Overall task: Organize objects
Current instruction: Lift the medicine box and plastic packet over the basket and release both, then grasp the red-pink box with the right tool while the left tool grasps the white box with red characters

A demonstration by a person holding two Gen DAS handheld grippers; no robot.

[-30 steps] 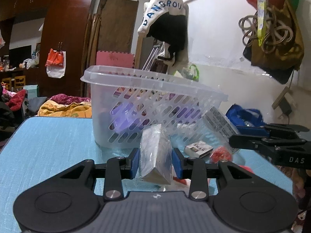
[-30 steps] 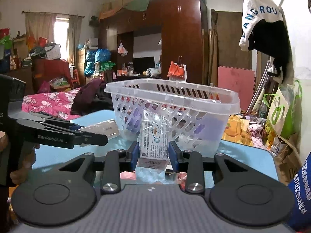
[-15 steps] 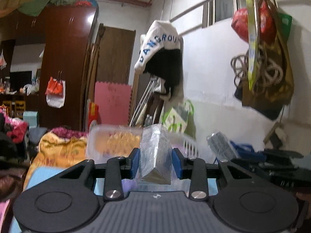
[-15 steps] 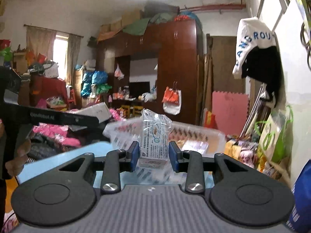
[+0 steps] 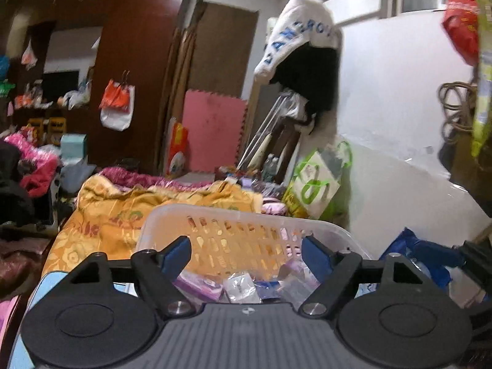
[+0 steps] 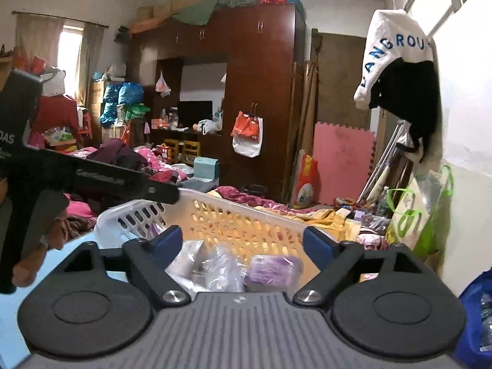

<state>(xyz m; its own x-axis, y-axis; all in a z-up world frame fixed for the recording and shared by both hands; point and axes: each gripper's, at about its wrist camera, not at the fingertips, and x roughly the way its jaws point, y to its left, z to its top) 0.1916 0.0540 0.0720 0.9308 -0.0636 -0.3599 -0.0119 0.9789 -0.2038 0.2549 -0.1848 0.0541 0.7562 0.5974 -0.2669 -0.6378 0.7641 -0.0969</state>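
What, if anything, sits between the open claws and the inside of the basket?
Nothing visible. The left claw and right claw stand open and empty over the basket, whose top is uncovered; wrapped packets already lie inside.

Clear slotted basket [image 6: 233, 215] holds purple packet [image 6: 270, 272] and clear-wrapped packets [image 6: 215, 269].

Basket [image 6: 233, 221] translucent perforated plastic; packets [image 6: 221, 269] glossy film; wardrobe [image 6: 261, 86] polished wood.

Translucent white slotted basket [image 6: 233, 215]; purple packet [image 6: 270, 272] inside; orange floral blanket [image 5: 117, 215]; pink foam mat [image 6: 343, 163].
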